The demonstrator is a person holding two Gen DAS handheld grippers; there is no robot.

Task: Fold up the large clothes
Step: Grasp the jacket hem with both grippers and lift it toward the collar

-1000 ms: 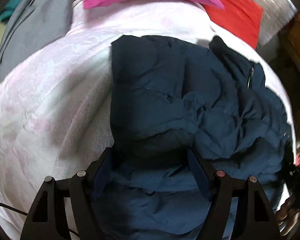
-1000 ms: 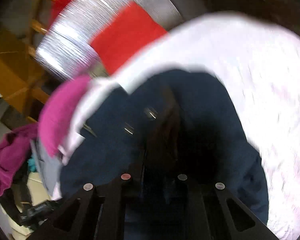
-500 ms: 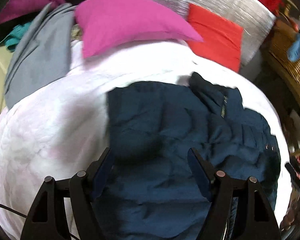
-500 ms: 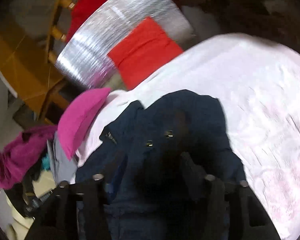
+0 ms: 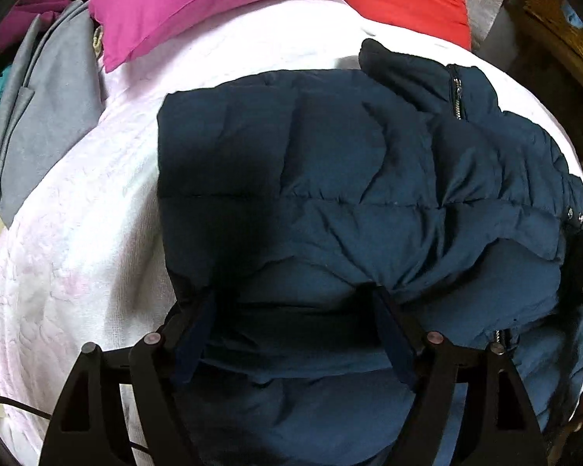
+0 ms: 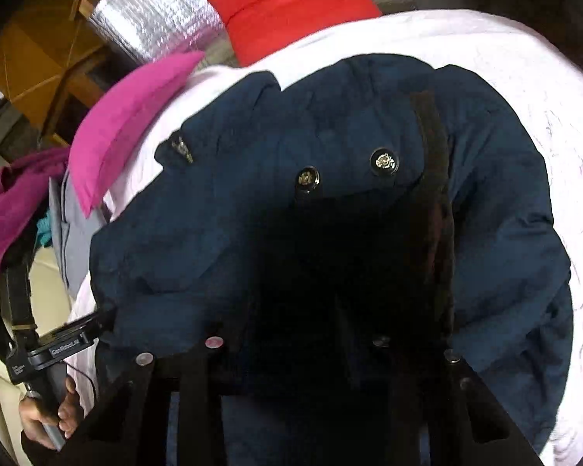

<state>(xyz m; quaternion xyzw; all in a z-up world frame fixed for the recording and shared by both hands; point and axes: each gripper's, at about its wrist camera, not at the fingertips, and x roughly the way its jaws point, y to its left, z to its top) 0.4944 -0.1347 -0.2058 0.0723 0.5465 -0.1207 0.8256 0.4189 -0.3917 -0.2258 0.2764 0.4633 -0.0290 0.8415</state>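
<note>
left wrist | jacket (image 5: pixel 330 178) under left claw (image 5: pixel 291 310) | fingers spread

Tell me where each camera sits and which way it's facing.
Left wrist: rides on the left tool, looking along its open fingers over the jacket toward the pink pillow.
Right wrist: rides on the right tool, close above the jacket's snaps; the person's hand shows at lower left.
Shared: jacket, pink pillow, red pillow, white bedcover.
</note>
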